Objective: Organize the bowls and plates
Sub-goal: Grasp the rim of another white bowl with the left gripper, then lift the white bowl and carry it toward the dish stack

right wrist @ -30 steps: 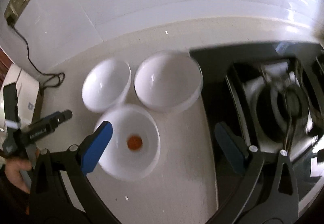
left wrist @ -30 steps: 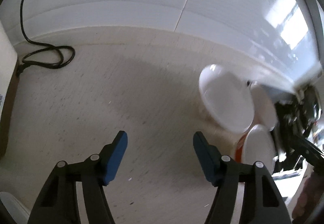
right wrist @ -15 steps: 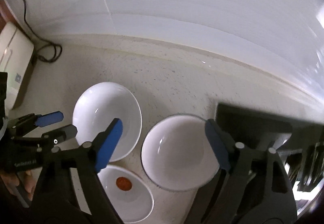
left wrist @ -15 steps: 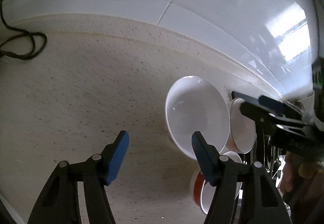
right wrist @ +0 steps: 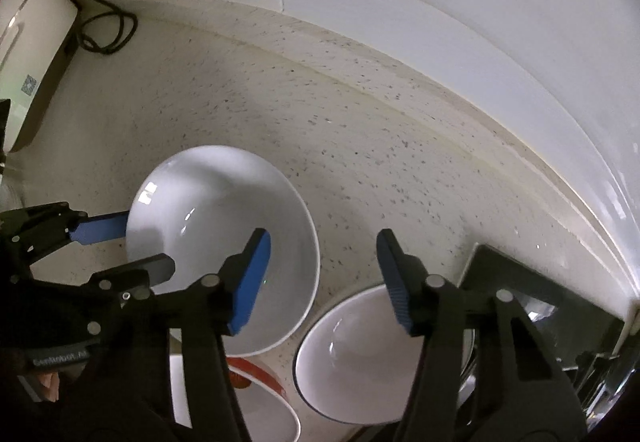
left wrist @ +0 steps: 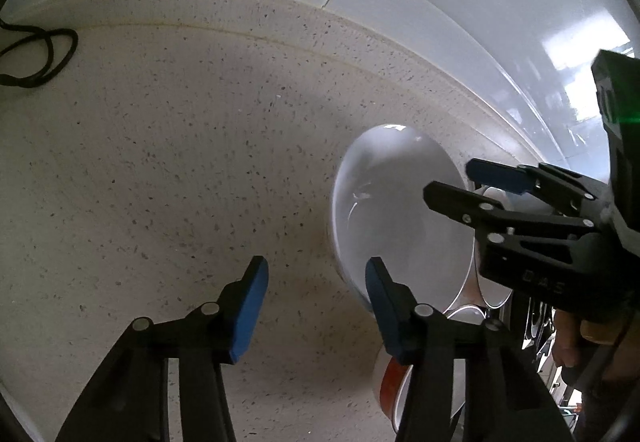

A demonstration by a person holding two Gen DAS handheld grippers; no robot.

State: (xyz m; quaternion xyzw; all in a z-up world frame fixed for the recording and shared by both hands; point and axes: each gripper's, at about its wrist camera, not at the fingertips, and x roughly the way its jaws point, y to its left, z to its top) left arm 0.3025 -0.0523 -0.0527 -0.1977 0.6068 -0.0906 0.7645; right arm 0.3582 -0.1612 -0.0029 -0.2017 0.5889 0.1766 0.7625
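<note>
- The left gripper [left wrist: 312,298] stands wide and holds nothing; its blue pads sit at the lower middle of the left wrist view, the right-hand pad [left wrist: 378,296] just at the near rim of the large white bowl [left wrist: 396,218].
- That bowl rests on the speckled countertop [left wrist: 180,146], right of centre in the left view and left of centre in the right wrist view, where it appears at [right wrist: 224,242].
- The right gripper [right wrist: 324,278] is also wide and empty. Its left-hand pad [right wrist: 250,278] hangs over the bowl's inside, while its other pad is over the rim of a second white bowl [right wrist: 352,354] at the lower middle of the right view.
- A third bowl with an orange-red band [left wrist: 394,382] peeks out below the large one at the bottom of the left view; it touches or sits just beside it, I cannot tell which.
- The relation that counts: the large bowl's near wall lies just right of the left gripper's span, so that gripper, the nearer to the rim, would need a small shift rightward to straddle the wall, I judge.
- A round bowl offers no long axis; the rim can be taken from any side.
- Risk, as I judge it: both grippers crowd the same bowl and could collide.
- A black cable [left wrist: 36,54] lies coiled at the left edge, well apart from the bowls.
</note>
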